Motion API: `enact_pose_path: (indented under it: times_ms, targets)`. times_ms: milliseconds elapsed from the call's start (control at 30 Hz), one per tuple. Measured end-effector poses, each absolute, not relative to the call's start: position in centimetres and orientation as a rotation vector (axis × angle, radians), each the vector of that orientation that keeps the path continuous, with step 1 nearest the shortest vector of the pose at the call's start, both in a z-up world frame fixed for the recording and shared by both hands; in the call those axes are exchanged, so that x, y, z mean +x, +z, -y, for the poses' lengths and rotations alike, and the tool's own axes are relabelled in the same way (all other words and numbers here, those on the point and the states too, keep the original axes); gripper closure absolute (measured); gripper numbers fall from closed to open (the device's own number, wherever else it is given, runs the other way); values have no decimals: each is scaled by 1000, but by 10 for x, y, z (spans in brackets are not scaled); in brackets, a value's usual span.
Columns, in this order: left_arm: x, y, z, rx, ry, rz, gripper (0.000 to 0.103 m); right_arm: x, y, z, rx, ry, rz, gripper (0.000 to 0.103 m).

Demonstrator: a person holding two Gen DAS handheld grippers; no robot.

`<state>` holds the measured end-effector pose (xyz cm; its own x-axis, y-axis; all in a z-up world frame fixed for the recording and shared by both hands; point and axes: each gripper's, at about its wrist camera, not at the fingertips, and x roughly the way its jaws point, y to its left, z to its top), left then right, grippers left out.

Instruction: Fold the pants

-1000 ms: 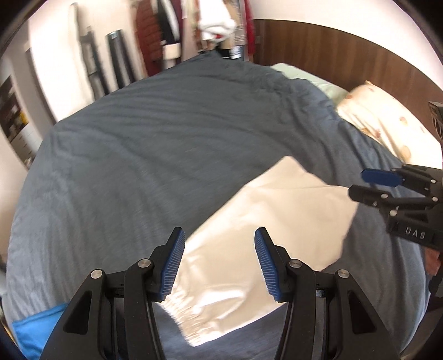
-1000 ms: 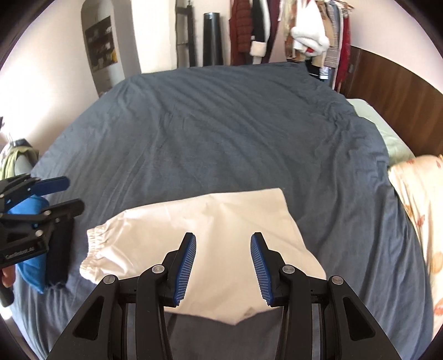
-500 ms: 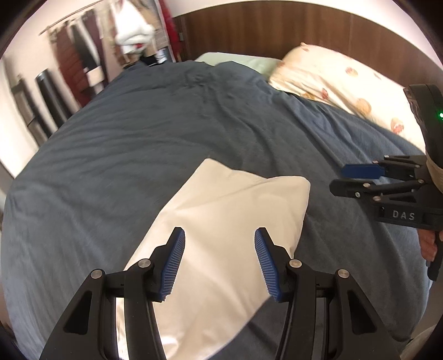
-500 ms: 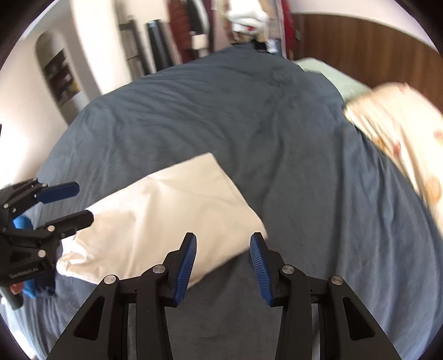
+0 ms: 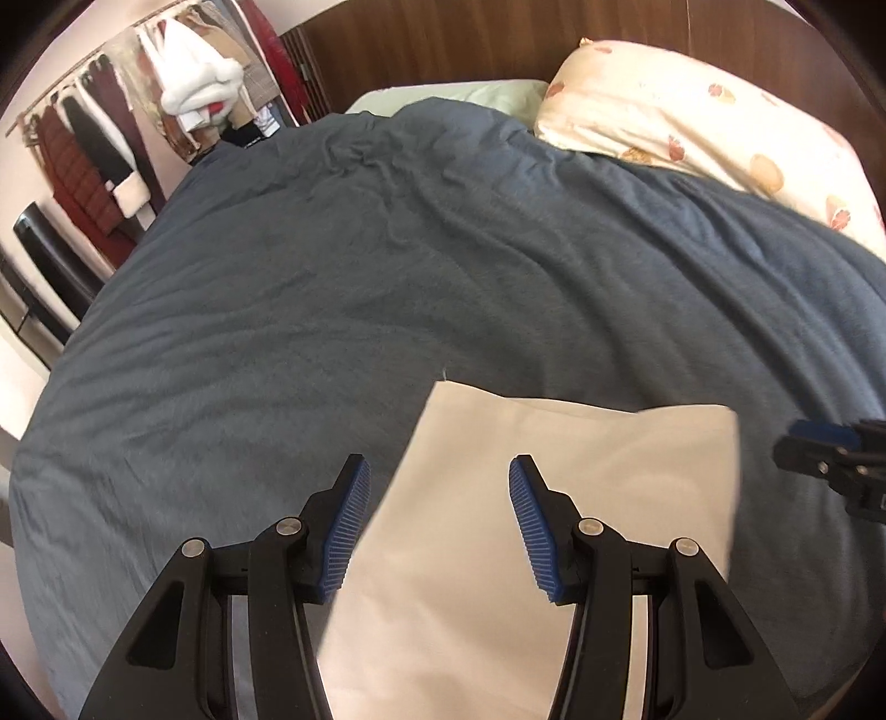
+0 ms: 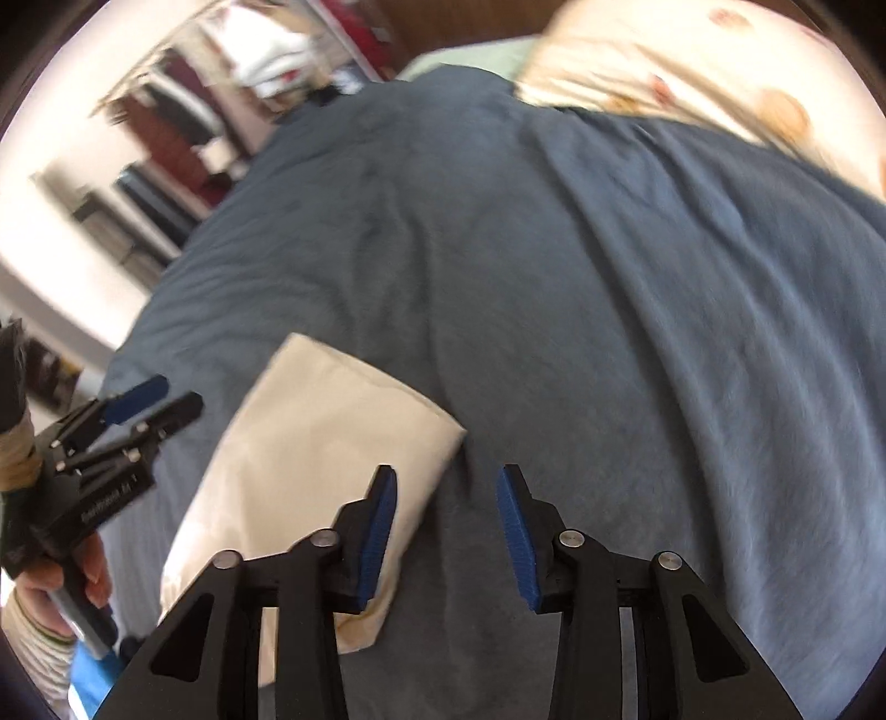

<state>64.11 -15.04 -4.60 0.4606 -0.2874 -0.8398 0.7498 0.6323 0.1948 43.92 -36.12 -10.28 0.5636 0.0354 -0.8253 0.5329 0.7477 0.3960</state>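
Observation:
The cream pants (image 5: 554, 526) lie folded into a flat rectangle on the grey-blue duvet (image 5: 387, 277). My left gripper (image 5: 437, 471) hovers open above their left edge, nothing pinched between its blue pads. In the right wrist view the pants (image 6: 310, 471) lie to the left. My right gripper (image 6: 447, 476) hangs over bare duvet just past their right edge; its jaws are closing with nothing between them. Each gripper shows in the other's view: the right gripper (image 5: 819, 448) at the far right, the left gripper (image 6: 149, 399) at the left, held by a hand (image 6: 83, 576).
A floral pillow (image 5: 692, 111) and a pale green pillow (image 5: 487, 91) lie against the wooden headboard (image 5: 443, 39). A clothes rack (image 5: 138, 111) stands by the far wall. A bright blue cloth (image 6: 88, 681) lies at the bed's near left corner.
Both grippers rolled, swung toward the headboard end and came lower. The right gripper moved from over the pants to just off their right edge, and its jaws narrowed a little.

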Motion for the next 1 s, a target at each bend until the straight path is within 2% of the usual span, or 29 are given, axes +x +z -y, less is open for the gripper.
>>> enact_pose_path:
  times_ms: [200, 367, 800, 867, 933, 1000]
  targets:
    - [653, -66, 160, 652, -740, -863, 52, 442, -122, 352, 758, -363, -932, 68]
    - [677, -80, 163, 623, -753, -933, 52, 446, -125, 355, 830, -425, -882, 68]
    - [720, -114, 190, 584, -844, -1053, 52, 470, -139, 358, 898, -467, -917, 68]
    - [720, -122, 195, 599, -854, -1073, 56, 472, -142, 358, 902, -455, -920, 68]
    - [720, -127, 197, 605, -859, -1089, 72, 473, -145, 359, 921, -450, -923, 68]
    - [719, -128, 196, 608, -858, -1084, 79, 473, -148, 360, 930, -445, -927, 71]
